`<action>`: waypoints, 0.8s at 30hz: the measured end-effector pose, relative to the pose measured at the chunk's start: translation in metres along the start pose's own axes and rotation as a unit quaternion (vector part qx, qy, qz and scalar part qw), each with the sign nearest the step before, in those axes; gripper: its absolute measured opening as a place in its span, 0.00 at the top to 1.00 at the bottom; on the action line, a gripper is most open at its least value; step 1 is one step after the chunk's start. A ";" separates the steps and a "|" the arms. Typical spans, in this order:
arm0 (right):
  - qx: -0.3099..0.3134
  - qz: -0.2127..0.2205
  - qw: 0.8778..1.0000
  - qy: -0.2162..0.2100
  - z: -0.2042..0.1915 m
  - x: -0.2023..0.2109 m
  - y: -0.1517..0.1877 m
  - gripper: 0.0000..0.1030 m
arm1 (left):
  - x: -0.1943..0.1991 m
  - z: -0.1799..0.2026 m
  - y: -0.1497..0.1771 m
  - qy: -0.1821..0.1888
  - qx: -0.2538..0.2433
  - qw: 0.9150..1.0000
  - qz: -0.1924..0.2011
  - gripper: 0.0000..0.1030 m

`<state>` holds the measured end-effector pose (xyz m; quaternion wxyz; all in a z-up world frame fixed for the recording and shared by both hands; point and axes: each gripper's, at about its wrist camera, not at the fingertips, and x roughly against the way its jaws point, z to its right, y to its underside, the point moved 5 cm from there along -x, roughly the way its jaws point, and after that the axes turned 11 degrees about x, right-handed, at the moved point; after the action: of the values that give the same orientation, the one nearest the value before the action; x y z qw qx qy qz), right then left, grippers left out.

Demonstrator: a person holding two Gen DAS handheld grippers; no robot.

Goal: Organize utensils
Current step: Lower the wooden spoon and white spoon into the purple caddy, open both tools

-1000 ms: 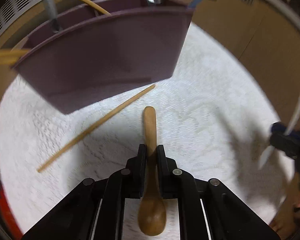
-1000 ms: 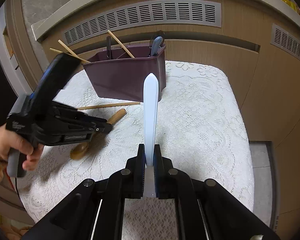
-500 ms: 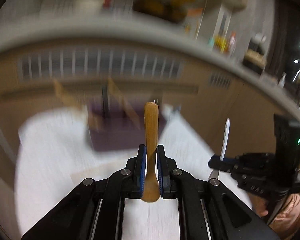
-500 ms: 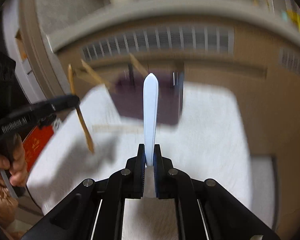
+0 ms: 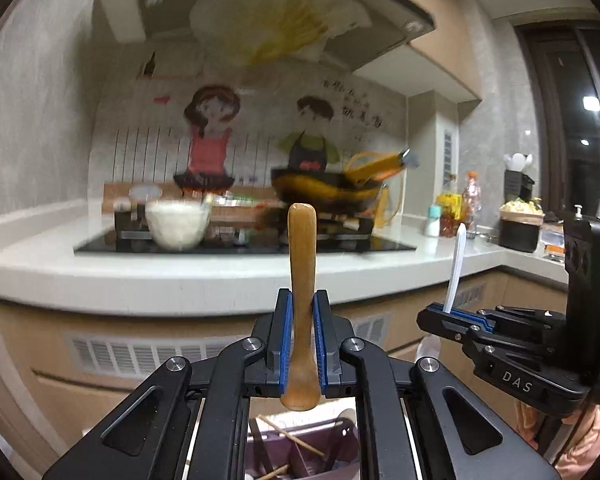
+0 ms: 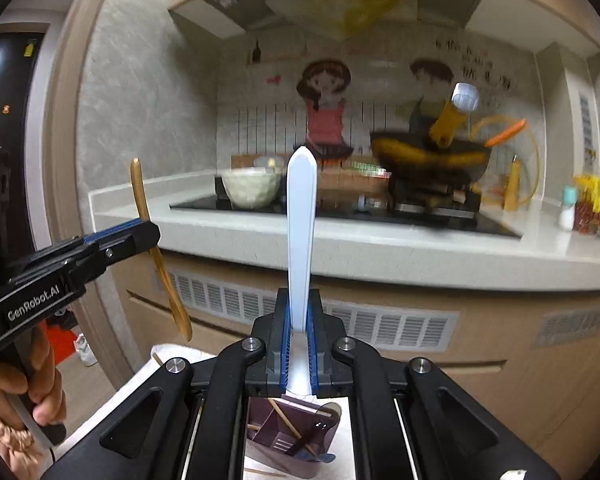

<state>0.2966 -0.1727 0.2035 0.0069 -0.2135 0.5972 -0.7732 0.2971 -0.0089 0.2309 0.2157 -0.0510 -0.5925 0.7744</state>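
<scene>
Clamping wooden spoon [image 5: 301, 300], white utensil [image 6: 299, 248], above organizer [image 6: 292, 440]

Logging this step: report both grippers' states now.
Left gripper: shut on the wooden spoon.
Right gripper: shut on the pale blue utensil.

Purple utensil holder [image 6: 296, 440] mostly hidden behind the gripper frame, its base cut by the lower edge, wooden spoon [image 5: 301, 312] bowl partly masked by the pads, white utensil's [image 6: 300, 248] lower end unseen, stovetop pan [image 5: 328, 188] and bowl [image 5: 176, 224] smeared by blur, wall lettering unreadable
</scene>
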 end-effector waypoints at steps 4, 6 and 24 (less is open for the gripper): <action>-0.017 -0.042 0.999 -0.014 0.000 -0.045 0.031 0.94 | -0.042 -0.027 0.036 -0.014 0.026 0.999 -0.042 0.90; -0.022 -0.066 0.997 -0.016 -0.002 -0.068 0.050 0.94 | -0.060 -0.036 0.057 -0.018 0.036 0.997 -0.060 0.90; 0.005 -0.216 0.976 -0.033 -0.055 -0.154 0.177 0.93 | -0.121 -0.064 0.184 -0.084 0.046 0.977 -0.189 0.88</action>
<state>0.3750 -0.1319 -0.0211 -0.1390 -0.3628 0.5330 -0.7516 0.3772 -0.0375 0.0175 0.3093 0.1370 -0.5714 0.7477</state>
